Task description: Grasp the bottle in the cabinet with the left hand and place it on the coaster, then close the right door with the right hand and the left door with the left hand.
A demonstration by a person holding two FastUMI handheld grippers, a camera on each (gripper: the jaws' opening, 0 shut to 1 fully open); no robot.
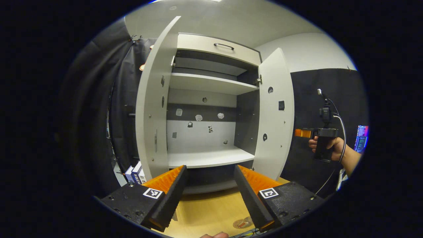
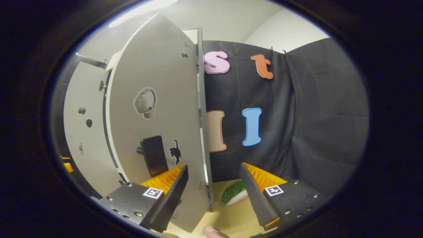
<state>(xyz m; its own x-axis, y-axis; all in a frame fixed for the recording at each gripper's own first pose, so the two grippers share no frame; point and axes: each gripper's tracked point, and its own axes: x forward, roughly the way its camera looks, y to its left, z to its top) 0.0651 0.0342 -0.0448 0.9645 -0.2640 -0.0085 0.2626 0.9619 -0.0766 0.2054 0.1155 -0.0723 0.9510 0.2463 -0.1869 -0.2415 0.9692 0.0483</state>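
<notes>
right door edge between right gripper fingers (apart)

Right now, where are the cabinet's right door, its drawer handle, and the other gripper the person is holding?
right door [image 1: 274, 115]: left gripper view, middle of its inner face.
drawer handle [image 1: 223, 46]: left gripper view, middle of the bar.
right gripper [image 1: 303, 133]: left gripper view, on its front end, held in a hand.
</notes>
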